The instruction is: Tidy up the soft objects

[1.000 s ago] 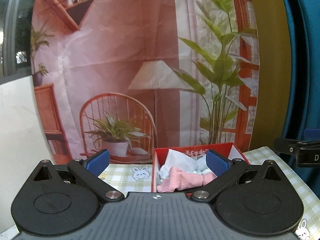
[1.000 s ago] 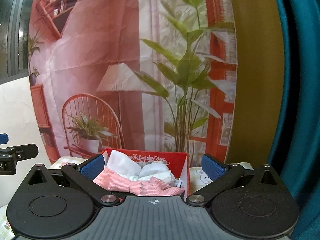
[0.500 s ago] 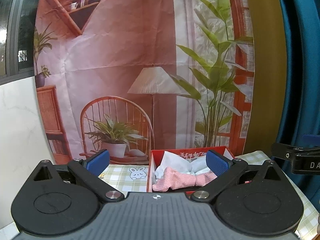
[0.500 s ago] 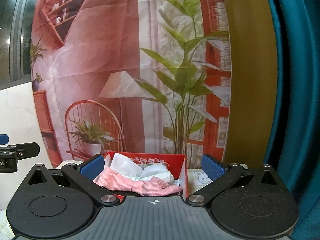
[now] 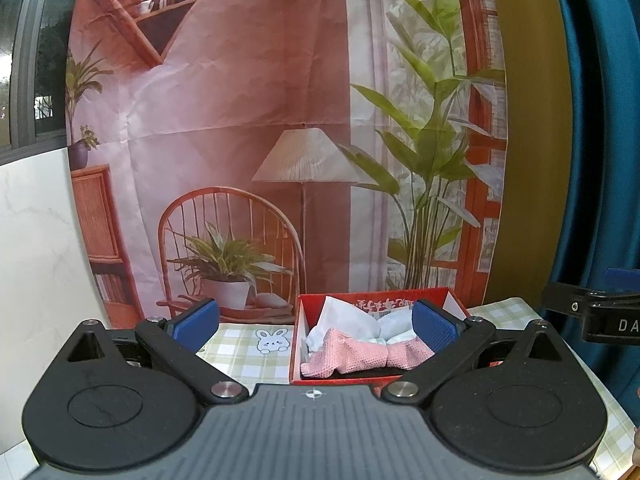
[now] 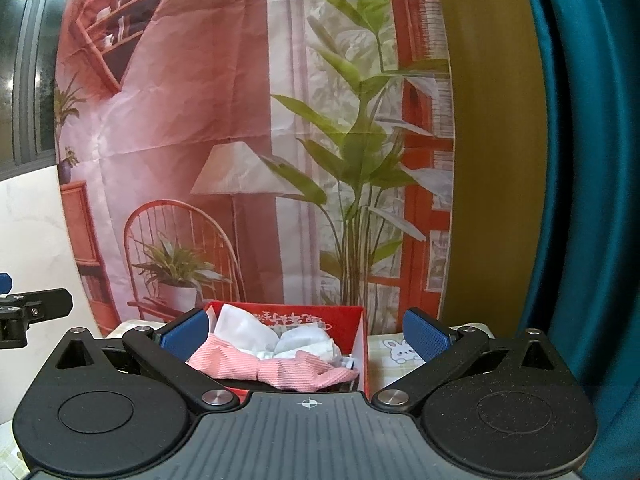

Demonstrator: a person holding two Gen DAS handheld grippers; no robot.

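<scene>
A red box [image 5: 297,344] stands on a green checked cloth [image 5: 248,354] ahead of both grippers. A pink knitted cloth [image 5: 352,354] lies across its front, over white and pale blue soft items [image 5: 348,322]. My left gripper [image 5: 316,322] is open and empty, held back from the box. The box also shows in the right wrist view [image 6: 360,334], with the pink cloth [image 6: 276,368] draped along its front. My right gripper [image 6: 306,332] is open and empty, also short of the box.
A printed backdrop [image 5: 280,120] with chair, lamp and plants hangs right behind the box. A teal curtain [image 6: 580,200] hangs on the right. A white marble wall [image 5: 36,240] is on the left. The right gripper's finger [image 5: 592,314] shows at the left view's right edge.
Both grippers have drawn slightly back and tilted, so the box sits a little lower and smaller in view. The jaws stay open. The cloths in the box have not moved.
</scene>
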